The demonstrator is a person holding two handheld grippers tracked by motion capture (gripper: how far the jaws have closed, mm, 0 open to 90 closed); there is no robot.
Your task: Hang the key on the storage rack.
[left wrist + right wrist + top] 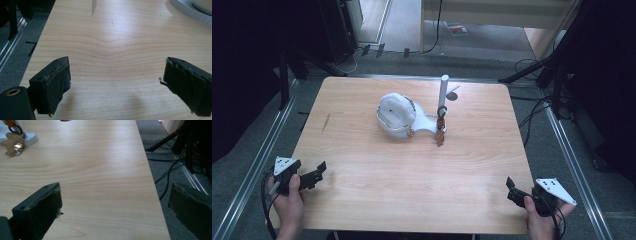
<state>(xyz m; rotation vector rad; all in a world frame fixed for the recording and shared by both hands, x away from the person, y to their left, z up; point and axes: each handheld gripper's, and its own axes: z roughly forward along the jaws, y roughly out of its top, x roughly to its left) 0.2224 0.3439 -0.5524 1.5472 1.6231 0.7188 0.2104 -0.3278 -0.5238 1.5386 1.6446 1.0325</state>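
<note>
Left tongs (319, 169) and right tongs (511, 186) are being held agape, empty, at the grained wooden bench's (412, 170) near corners.

The counter (412, 175) is showing pale, honey-coloured wood with fine wavy grain running across it, and a short dark streak (326, 123) is marking its left part. The white dome (395, 114) is sitting banded by a silvery metal ring, and a white base (426, 127) is spreading from it. A pale grey post (443, 90) is rising from that base. A tan keyring (11, 141) with a brassy clasp is hanging at the post's foot. Both left tongs (116, 82) and right tongs (117, 207) are showing black, with frayed dark pads. The floor (562, 150) is looking grey, crossed by black cables.
</note>
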